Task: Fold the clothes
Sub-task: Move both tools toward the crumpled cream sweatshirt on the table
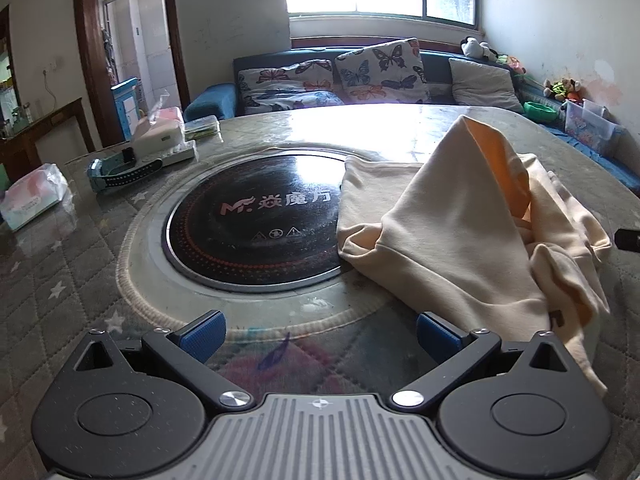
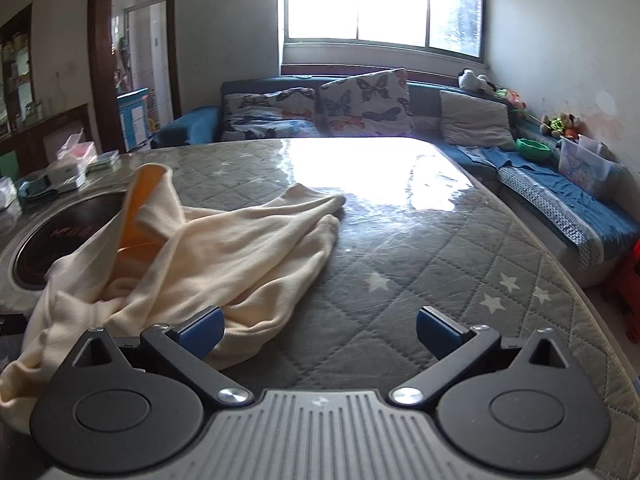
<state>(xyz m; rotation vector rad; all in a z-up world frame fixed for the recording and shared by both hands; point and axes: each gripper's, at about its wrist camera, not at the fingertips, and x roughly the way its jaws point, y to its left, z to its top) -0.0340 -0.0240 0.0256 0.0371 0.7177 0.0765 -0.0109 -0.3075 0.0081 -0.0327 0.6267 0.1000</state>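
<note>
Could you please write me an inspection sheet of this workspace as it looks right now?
Surface: round table with grey quilted star cover under clear film; black hob set in its middle.
Job's things: cream garment crumpled in a heap, one edge over the hob, not folded.
Clutter: tissue pack, teal watch, white box on the far left of the table.
Grippers: left claw open, empty, beside the garment; right claw open, empty, its left finger over the cloth.
Cables: nothing seen.
Surroundings: blue sofa with butterfly cushions, window, doorway, toys.
</note>
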